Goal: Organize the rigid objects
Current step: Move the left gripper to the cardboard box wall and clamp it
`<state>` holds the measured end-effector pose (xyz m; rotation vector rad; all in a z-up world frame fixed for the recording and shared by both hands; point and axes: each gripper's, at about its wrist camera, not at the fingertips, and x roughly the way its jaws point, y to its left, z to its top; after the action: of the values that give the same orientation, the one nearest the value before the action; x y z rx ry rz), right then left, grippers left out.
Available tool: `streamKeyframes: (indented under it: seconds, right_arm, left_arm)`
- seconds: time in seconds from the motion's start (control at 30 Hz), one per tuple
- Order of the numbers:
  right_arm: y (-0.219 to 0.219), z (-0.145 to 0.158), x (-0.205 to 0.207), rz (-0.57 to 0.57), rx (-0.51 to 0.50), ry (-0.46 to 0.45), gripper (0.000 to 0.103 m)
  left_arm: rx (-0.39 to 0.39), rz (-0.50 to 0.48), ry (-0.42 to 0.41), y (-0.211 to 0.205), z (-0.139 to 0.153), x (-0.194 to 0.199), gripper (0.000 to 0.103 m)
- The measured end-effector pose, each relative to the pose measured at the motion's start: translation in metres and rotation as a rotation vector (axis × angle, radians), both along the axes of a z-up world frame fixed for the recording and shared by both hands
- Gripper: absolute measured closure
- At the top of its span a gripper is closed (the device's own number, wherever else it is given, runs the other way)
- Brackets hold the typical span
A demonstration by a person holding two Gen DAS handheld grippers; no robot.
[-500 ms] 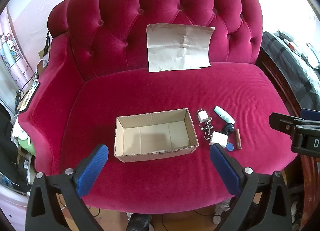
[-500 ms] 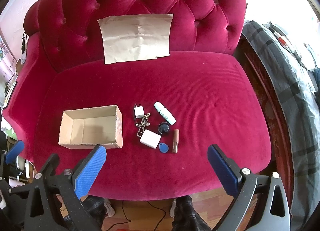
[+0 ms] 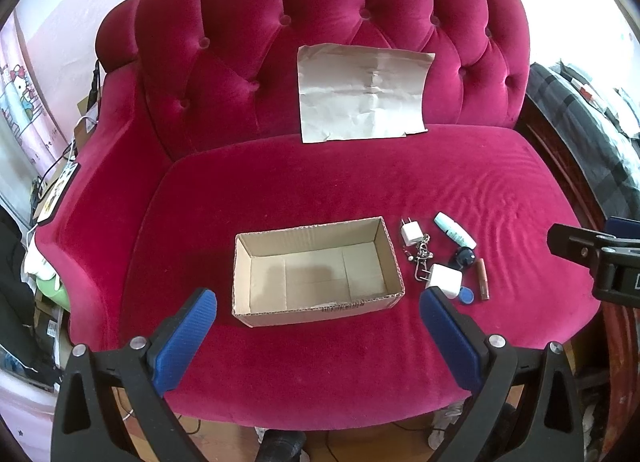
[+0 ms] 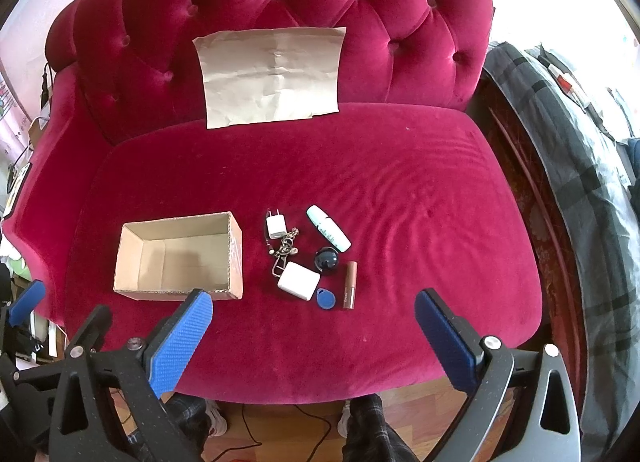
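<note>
Red sofa (image 4: 400,189) holds open cardboard box (image 4: 132,258) beside 7 small items.

Bright daylight, blown-out, fisheye-warped edges.

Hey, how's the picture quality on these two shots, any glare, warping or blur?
Left wrist view: sharp, fisheye bends the sofa, upper right corner washed out, faint shadow inside the cardboard box. Right wrist view: same bowing, glare top right, small items like the white charger crisp.
</note>
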<state>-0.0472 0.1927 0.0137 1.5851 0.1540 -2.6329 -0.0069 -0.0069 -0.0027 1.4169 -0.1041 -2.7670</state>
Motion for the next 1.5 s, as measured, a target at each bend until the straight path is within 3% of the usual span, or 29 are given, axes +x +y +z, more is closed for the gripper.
streamKeyframes:
  seconds: [0.4, 1.2, 1.5]
  right_arm:
    - [0.005, -0.018, -0.016, -0.007, 0.01, 0.005, 0.0]
    - [0.011, -0.093, -0.083, -0.022, 0.066, 0.04, 0.0]
    - [0.012, -0.115, -0.097, -0.027, 0.074, 0.046, 0.0]
  left_arm:
    - [-0.042, 0.029, -0.013, -0.02, -0.025, -0.024, 0.0]
    - [-0.082, 0.166, -0.137, -0.122, -0.153, -0.094, 0.0]
    - [-0.064, 0.14, -0.165, -0.137, -0.183, -0.104, 0.0]
